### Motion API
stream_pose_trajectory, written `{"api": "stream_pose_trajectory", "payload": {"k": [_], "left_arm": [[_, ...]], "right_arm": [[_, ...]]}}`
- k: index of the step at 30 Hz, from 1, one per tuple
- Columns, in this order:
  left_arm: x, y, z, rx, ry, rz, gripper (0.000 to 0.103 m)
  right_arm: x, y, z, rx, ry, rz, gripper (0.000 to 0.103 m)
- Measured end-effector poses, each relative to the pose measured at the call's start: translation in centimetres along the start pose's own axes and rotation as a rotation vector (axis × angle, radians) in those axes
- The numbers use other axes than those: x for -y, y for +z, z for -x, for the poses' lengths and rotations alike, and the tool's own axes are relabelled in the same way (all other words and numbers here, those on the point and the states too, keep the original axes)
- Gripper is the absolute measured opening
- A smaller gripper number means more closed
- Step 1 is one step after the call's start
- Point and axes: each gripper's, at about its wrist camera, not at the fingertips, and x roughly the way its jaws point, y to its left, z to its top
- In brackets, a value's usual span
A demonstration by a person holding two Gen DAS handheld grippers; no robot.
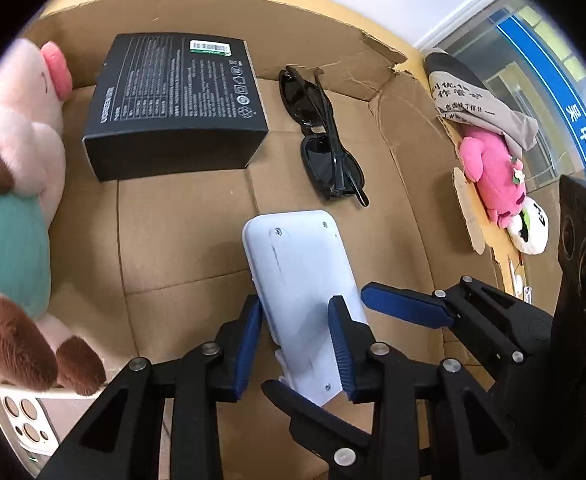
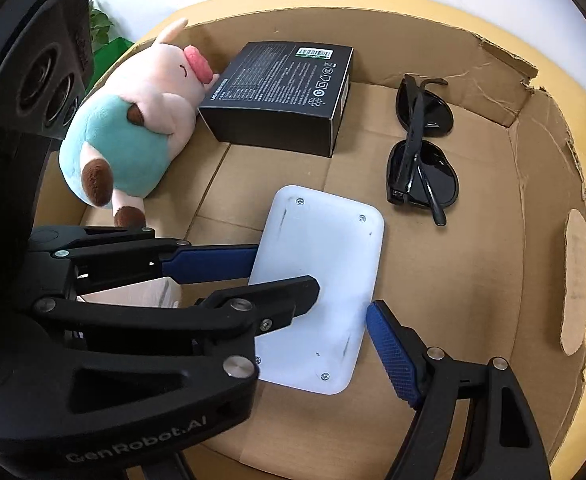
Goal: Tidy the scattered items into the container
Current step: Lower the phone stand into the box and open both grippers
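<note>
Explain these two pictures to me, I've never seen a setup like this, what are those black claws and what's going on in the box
There is no robot here. A person holds a two-finger clamp in each hand, and each clamp carries a wide-angle camera looking along its fingers. One picture is taken from the left clamp and the other from the right, and each also catches the other clamp.

Both look down into a cardboard box. In it lie a black carton, folded sunglasses, a plush pig and a flat white device.

The left gripper has its blue pads against the white device and appears to grip it. The right gripper stands open around the device's near end. A pink plush toy lies outside the box.
</note>
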Motion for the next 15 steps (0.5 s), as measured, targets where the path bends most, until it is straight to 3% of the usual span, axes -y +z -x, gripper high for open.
{"api": "stream_pose_trajectory", "payload": {"k": [5, 8, 9, 12, 15], "left_arm": [[0.0, -0.1, 0.1, 0.003, 0.012, -0.001, 0.037], [0.8, -0.5, 1.5, 0.049, 0.033, -0.032, 0.038], [1.2, -0.7, 2.2, 0.076, 0.039, -0.050, 0.040], [2.7, -2.4, 5.7, 0.204, 0.094, -0.120, 0.059], [4.0, -5.6, 9.9, 0.384, 0.185, -0.177, 0.075]], "right_arm": [[0.8, -1.4, 1.7, 0.033, -0.026, -0.007, 0.090], [1.3, -3.0, 3.8, 0.077, -0.051, -0.008, 0.095], [1.3, -3.5, 4.6, 0.092, -0.064, -0.012, 0.096], [0.9, -5.7, 7.2, 0.163, -0.106, -0.014, 0.103], [-0.6, -7.7, 8.7, 0.245, -0.136, -0.029, 0.103]]}}
